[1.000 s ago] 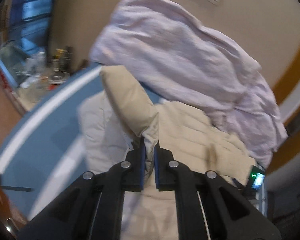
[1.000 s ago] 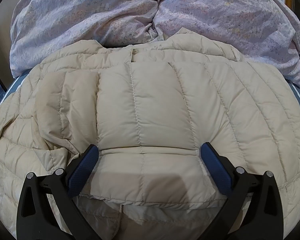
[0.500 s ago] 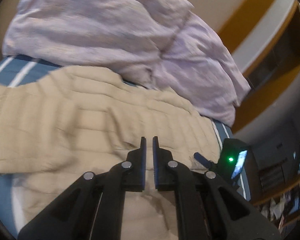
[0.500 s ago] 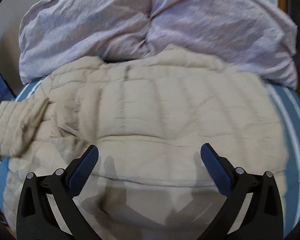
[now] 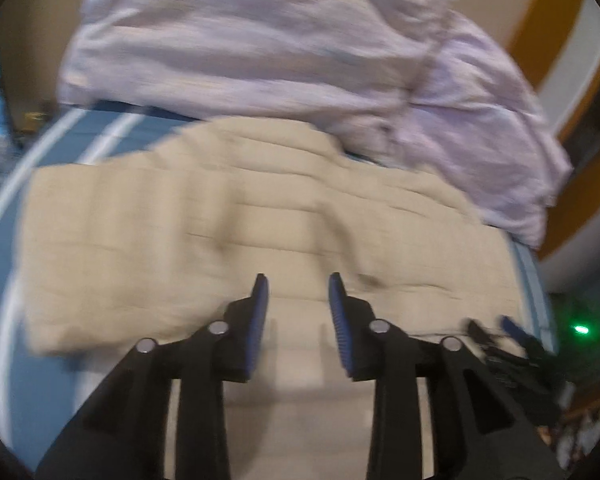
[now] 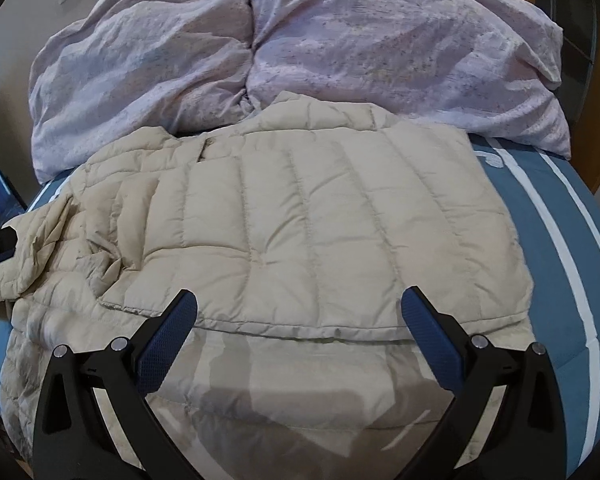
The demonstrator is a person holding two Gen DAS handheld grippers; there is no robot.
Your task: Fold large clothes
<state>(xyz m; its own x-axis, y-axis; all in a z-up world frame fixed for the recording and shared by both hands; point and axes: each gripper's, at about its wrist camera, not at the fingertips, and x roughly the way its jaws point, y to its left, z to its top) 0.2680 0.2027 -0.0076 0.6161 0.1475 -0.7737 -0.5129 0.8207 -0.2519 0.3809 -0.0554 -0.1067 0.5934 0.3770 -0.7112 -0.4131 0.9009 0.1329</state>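
Your left claw (image 5: 296,296) is opening with nothing between its blue pads, hovering above the beige quilted down jacket (image 6: 300,232). Your right claw (image 6: 300,320) stands wide open and empty over the jacket's near hem. The jacket lies flat on the blue, white-striped bed (image 6: 560,240), collar toward twelve o'clock against the rumpled lilac duvet (image 6: 300,48). At nine o'clock in the right view a sleeve (image 6: 32,256) sits bunched and crumpled, probably not yet laid straight, with the tip of the left claw just beside it. The puffy, stitched panels look slippery and springy, so folds will likely need pressing down to stay flat.
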